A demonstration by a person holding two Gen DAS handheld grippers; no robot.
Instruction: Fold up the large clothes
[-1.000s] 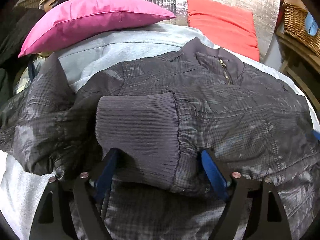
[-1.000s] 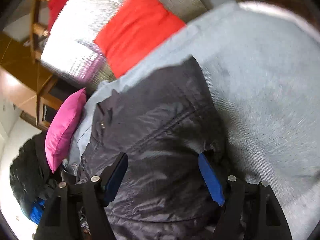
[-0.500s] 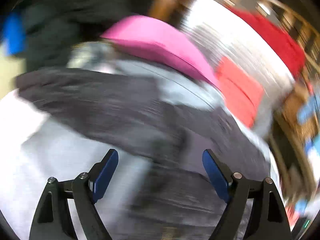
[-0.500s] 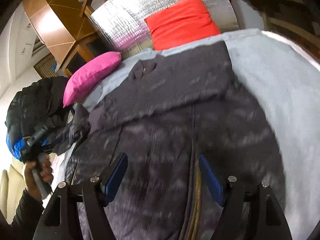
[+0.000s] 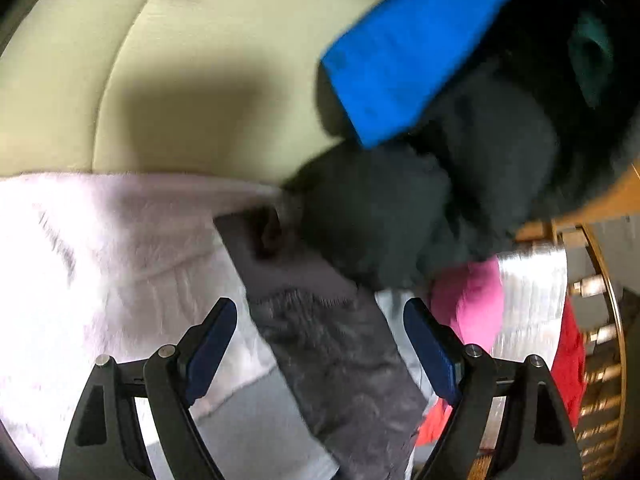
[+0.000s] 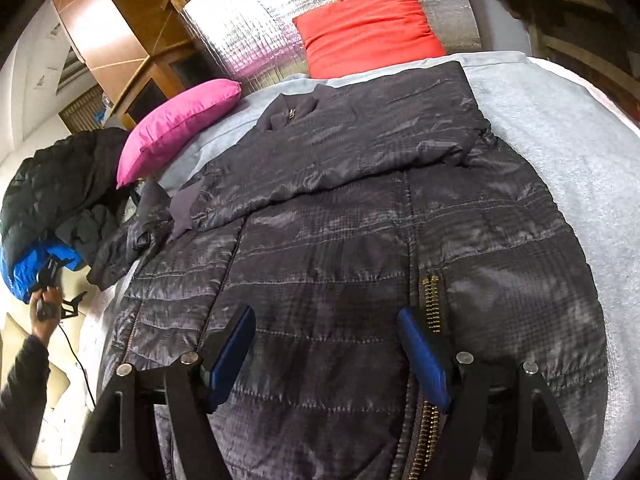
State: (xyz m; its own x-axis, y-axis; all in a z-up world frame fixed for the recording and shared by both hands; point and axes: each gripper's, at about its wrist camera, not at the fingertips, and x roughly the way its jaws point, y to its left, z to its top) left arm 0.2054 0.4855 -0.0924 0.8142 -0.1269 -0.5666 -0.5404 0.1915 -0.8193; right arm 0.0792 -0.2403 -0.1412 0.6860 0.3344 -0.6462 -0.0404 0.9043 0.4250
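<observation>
A dark quilted jacket (image 6: 360,248) lies front-up on the light grey bedcover (image 6: 560,128), one sleeve folded across its chest. Its other sleeve (image 6: 132,232) trails off toward the bed's left edge. My right gripper (image 6: 326,316) hovers open over the jacket's lower part, beside the brass zipper (image 6: 430,304), with nothing between its fingers. In the blurred left wrist view, my left gripper (image 5: 318,312) is open, and that trailing sleeve with its ribbed cuff (image 5: 320,320) lies between the fingers, untouched by the pads. A hand (image 6: 42,308) holds the left gripper at the far left.
A black and blue puffer jacket (image 5: 460,140) is heaped at the bed's left side, against a cream cushioned seat (image 5: 180,80). A pink pillow (image 6: 180,124), a red pillow (image 6: 368,24) and a silver quilted panel (image 6: 248,28) stand at the head. A white fluffy blanket (image 5: 100,260) lies left.
My left gripper swung fast to the left and rolled, leaving the folded cuff on the chest for the trailing sleeve. The right gripper moved to the jacket's lower part, then stilled.
</observation>
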